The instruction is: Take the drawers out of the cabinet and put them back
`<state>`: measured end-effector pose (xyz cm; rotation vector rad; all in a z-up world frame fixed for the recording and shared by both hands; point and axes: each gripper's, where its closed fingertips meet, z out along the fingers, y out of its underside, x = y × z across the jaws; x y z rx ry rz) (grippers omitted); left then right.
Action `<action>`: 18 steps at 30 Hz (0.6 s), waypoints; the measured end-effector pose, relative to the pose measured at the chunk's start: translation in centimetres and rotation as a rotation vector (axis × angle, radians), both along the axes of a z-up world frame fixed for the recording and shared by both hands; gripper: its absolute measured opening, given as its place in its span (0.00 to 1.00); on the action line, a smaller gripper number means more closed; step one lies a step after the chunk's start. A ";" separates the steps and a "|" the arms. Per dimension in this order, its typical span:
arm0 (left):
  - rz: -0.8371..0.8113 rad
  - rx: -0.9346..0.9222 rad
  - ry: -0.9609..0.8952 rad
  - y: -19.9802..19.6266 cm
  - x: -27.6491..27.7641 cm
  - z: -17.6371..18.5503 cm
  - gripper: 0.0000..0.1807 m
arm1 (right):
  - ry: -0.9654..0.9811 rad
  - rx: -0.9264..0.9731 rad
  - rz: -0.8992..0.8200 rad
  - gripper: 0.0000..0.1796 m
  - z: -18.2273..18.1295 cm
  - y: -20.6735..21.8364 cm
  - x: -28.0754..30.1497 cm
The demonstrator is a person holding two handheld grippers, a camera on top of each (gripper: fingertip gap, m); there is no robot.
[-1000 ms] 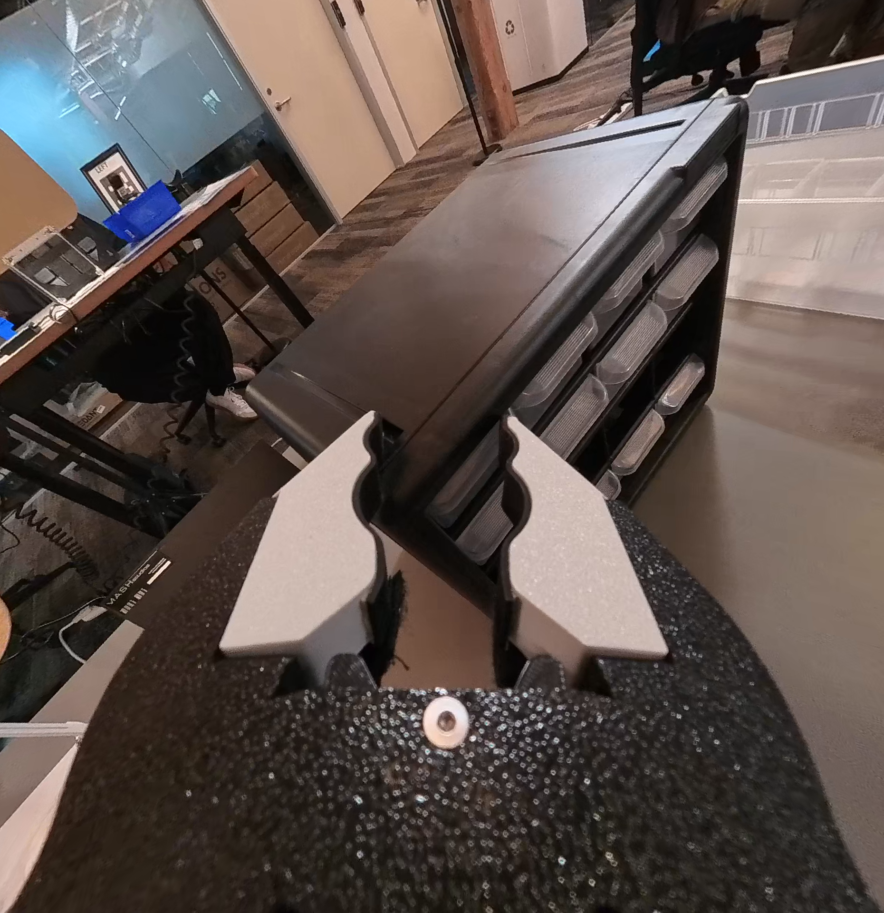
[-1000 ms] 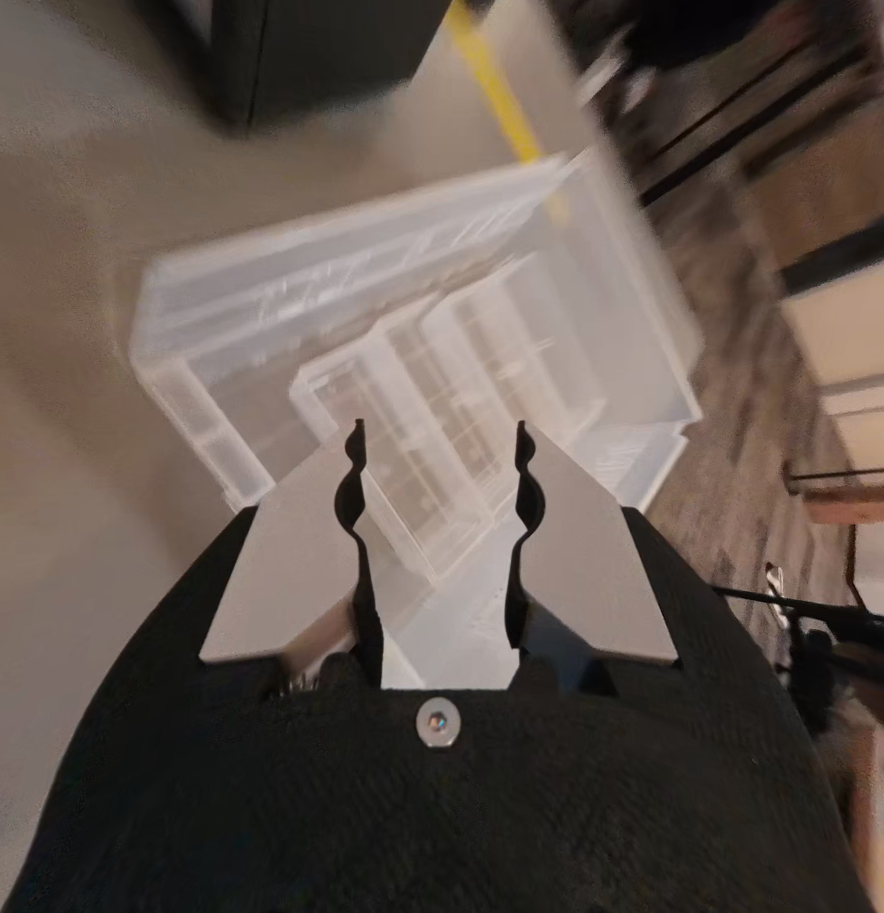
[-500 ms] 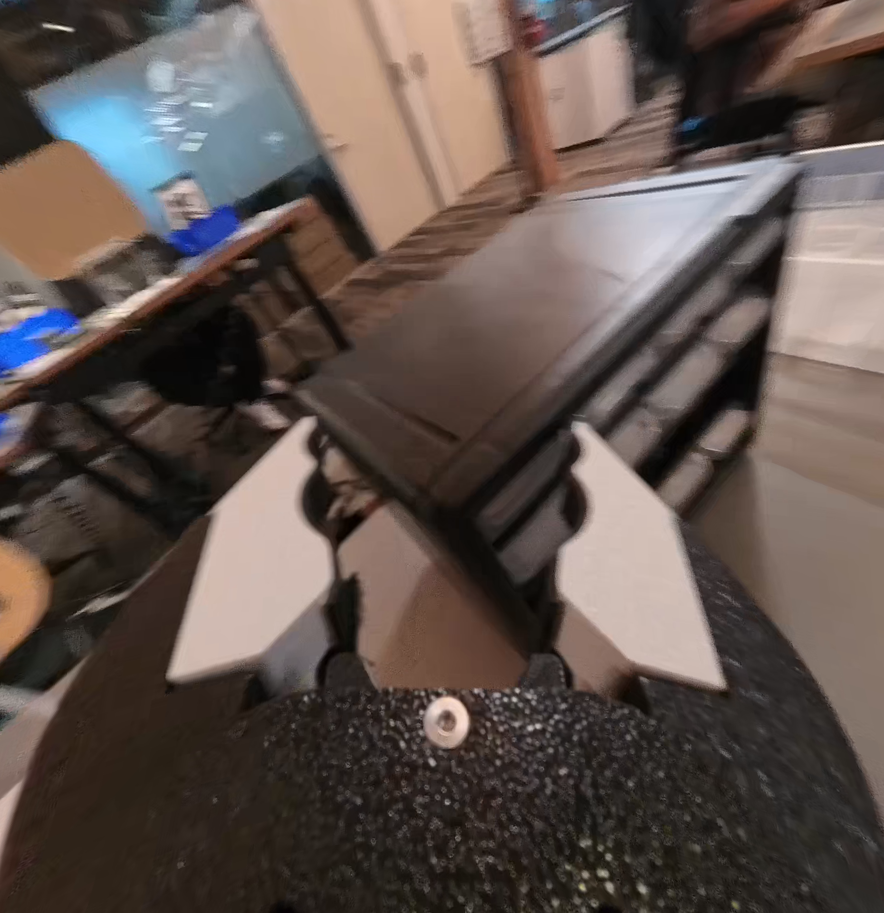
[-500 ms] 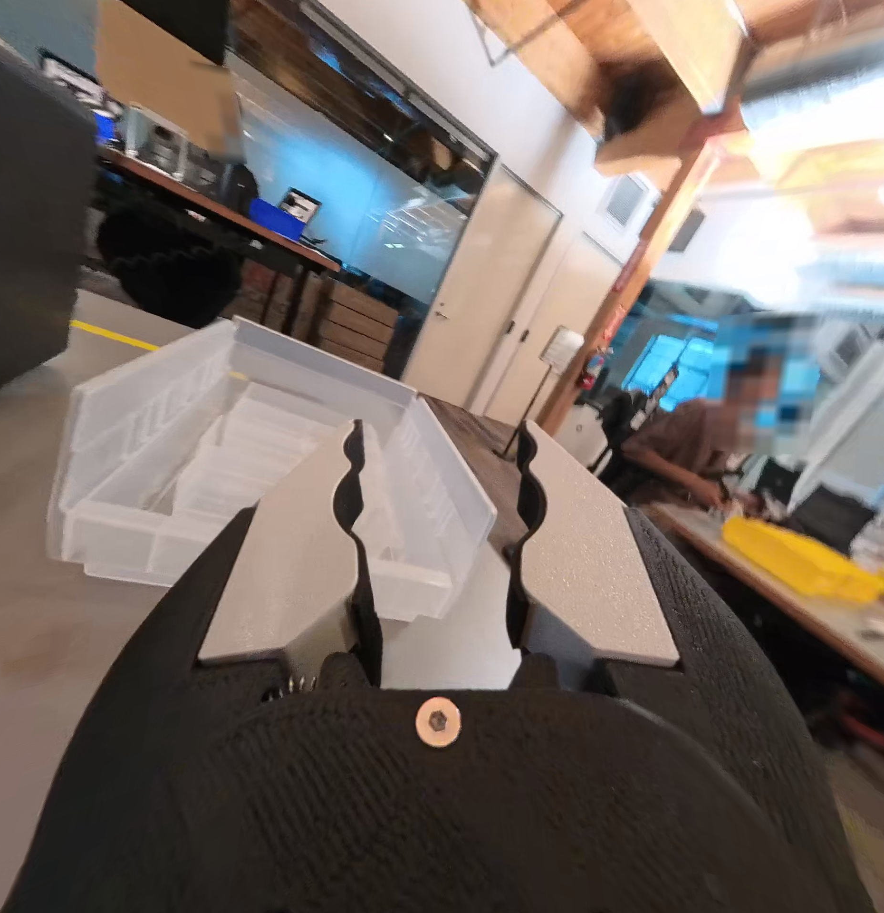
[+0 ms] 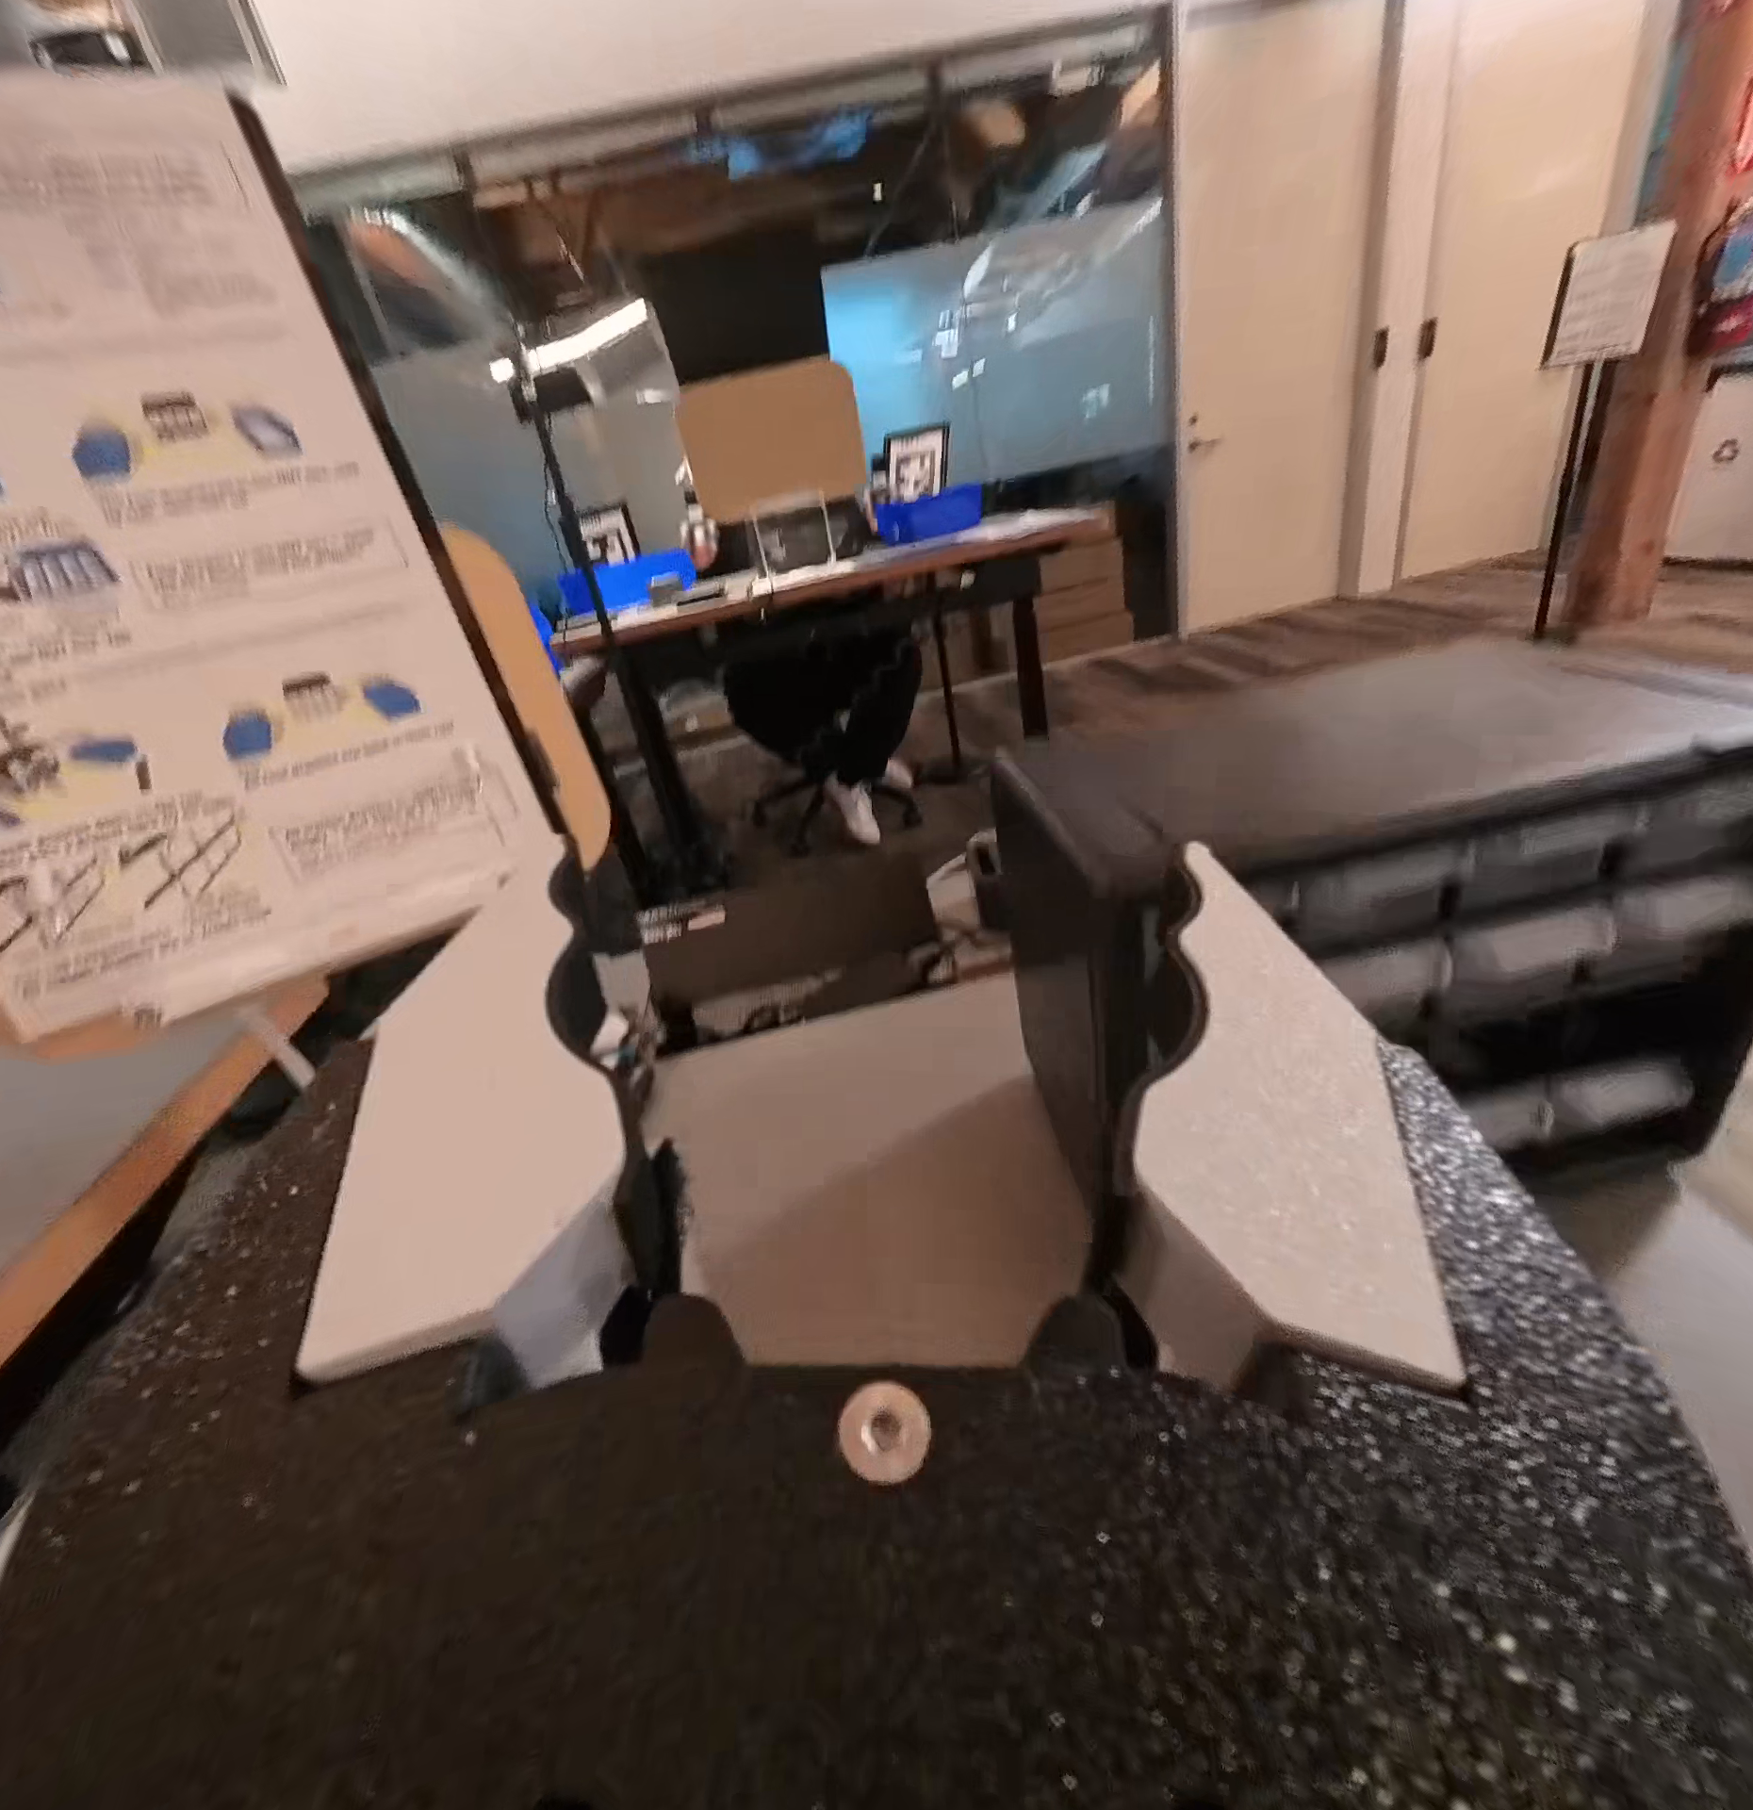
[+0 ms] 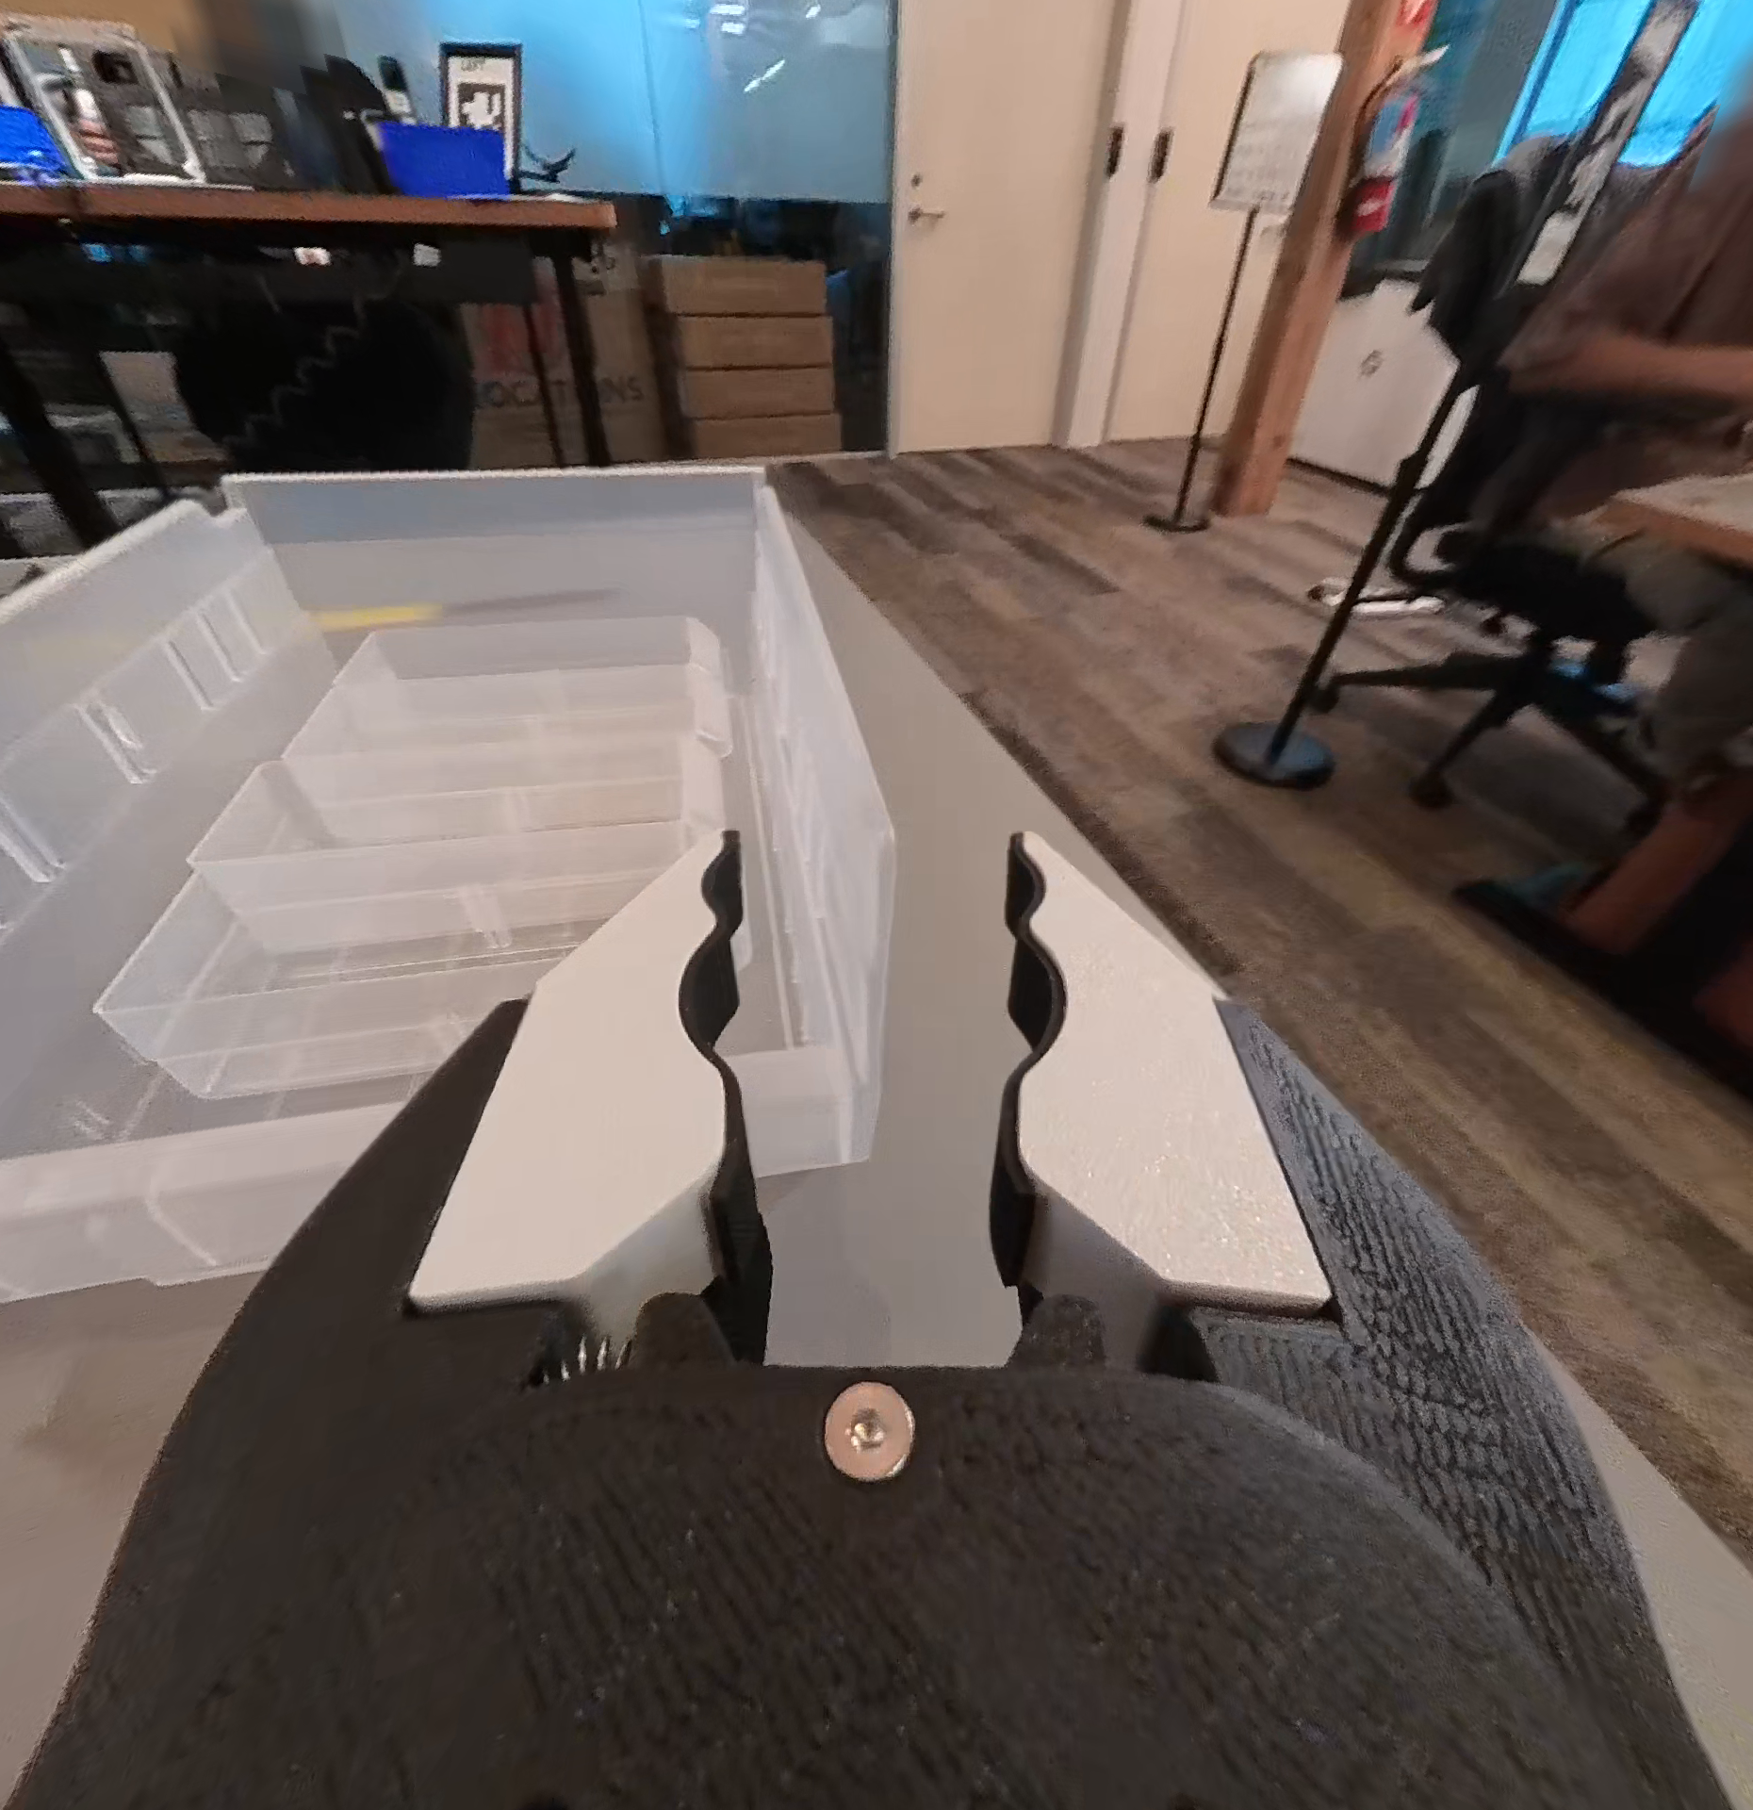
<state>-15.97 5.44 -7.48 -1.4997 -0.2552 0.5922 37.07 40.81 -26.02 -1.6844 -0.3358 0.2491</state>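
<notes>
Open office, desks (image 6: 295, 211), swivel chair (image 6: 1499, 588), glass-walled room (image 5: 990, 323), stacked cardboard boxes (image 6: 745, 357)

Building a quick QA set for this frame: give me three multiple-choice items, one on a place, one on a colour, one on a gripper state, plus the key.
1. Where do the small clear drawers lie?
A. inside the large clear bin
B. on the floor
C. on top of the cabinet

2. What colour is the cabinet frame?
A. white
B. black
C. blue

3. What is the right gripper holding?
A. a drawer
B. the bin's wall
C. nothing, it is open

Key: 1 A, they sit side by side within its walls. 2 B, top and side are black. 3 C, only bare table shows between the fingers.
</notes>
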 end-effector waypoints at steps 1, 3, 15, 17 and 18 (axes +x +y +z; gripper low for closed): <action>0.003 -0.044 0.011 -0.7 0.2 -1.1 0.65 | 0.007 -0.022 0.017 0.29 -0.3 0.3 -0.3; 0.027 -0.121 0.114 -2.8 -0.5 -2.9 0.64 | -0.002 -0.061 0.027 0.25 -0.8 1.0 -0.6; 0.005 -0.508 -0.224 -15.4 -2.4 -17.0 0.78 | -0.058 -0.213 0.122 0.05 -3.0 1.5 -1.4; -0.044 -0.498 -0.265 -15.3 -1.0 -18.4 0.75 | -0.068 -0.217 0.118 0.04 -3.1 1.4 -1.2; -0.060 -0.497 -0.281 -15.1 -0.5 -18.9 0.73 | -0.066 -0.217 0.127 0.03 -3.1 1.3 -1.3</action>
